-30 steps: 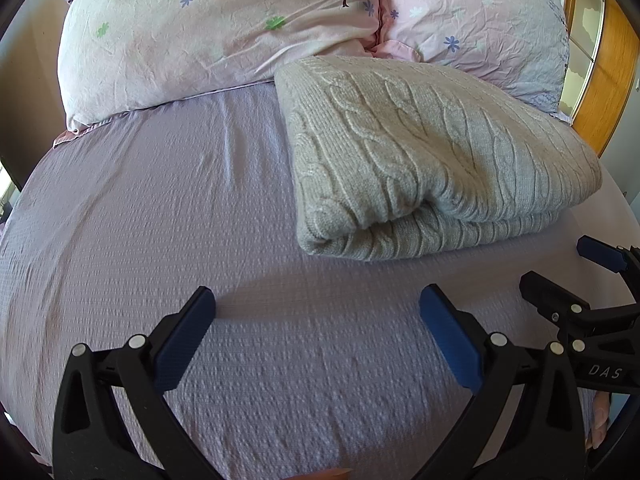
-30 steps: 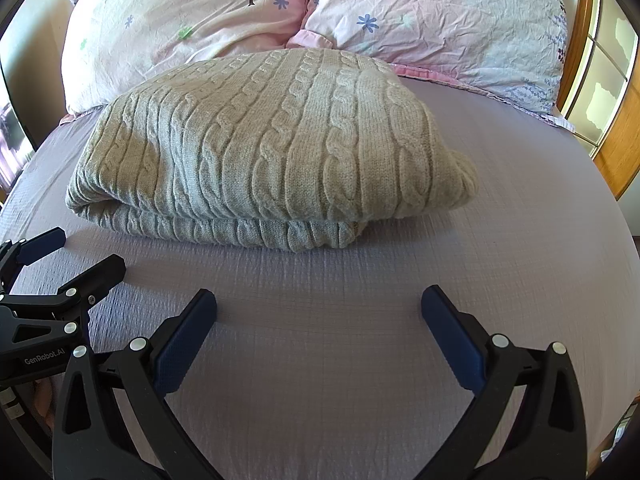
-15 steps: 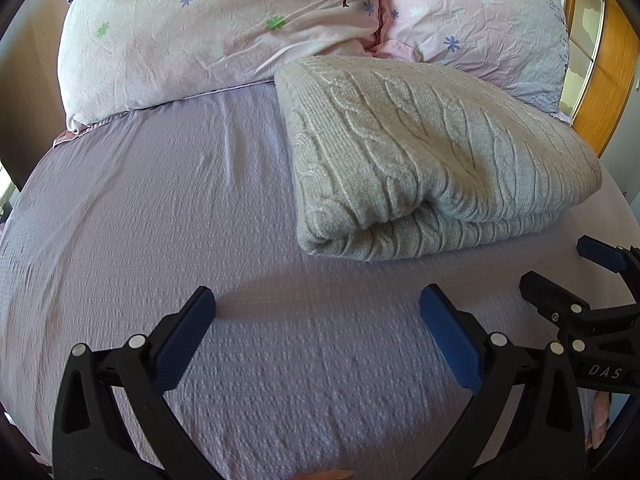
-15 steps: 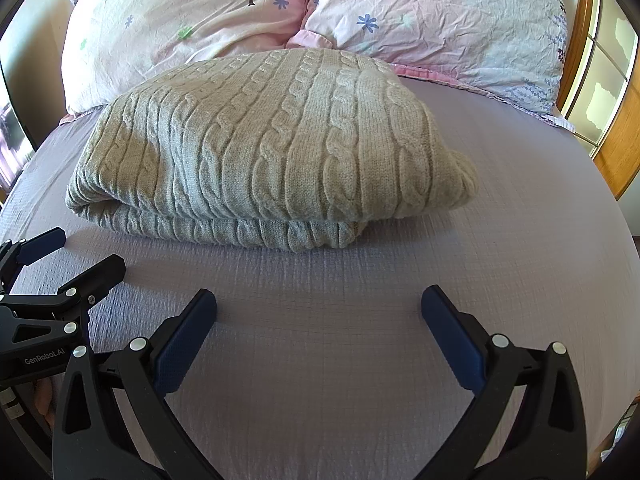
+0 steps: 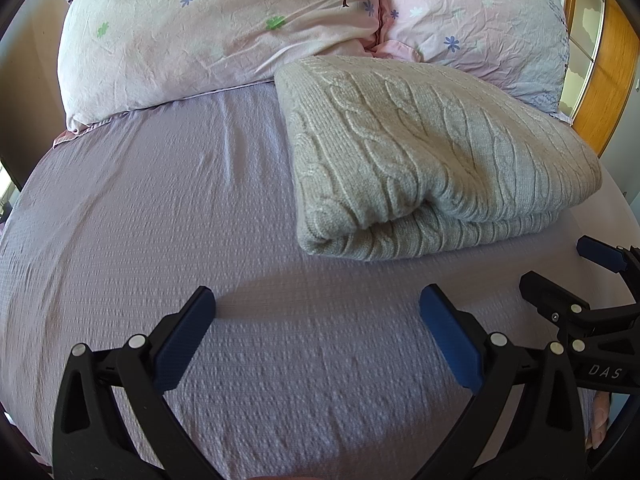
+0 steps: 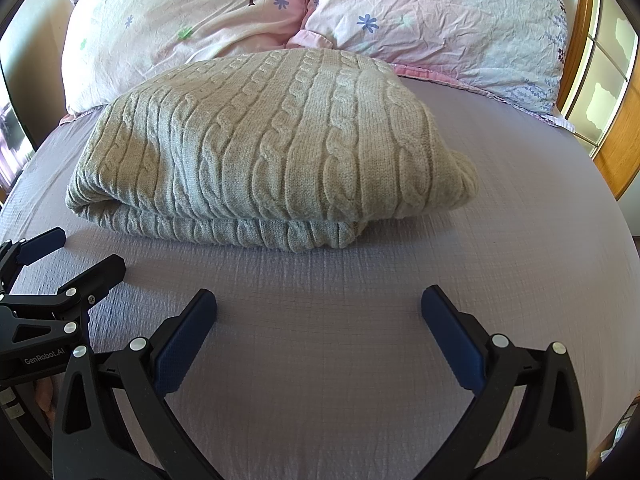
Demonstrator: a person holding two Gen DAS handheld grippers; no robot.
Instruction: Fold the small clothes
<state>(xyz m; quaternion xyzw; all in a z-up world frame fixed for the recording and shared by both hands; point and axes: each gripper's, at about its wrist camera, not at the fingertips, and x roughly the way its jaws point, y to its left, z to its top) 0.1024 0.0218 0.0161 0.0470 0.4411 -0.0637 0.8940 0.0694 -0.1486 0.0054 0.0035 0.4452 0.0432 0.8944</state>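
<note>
Nothing has shifted since the earlier frames: the folded grey cable-knit sweater lies on the lilac bedsheet, its far edge against two floral pillows. Both the left gripper and the right gripper hang over bare sheet just short of it, jaws spread wide, holding nothing.

Bed in lilac sheet, folded grey cable-knit sweater, two floral pillows
</note>
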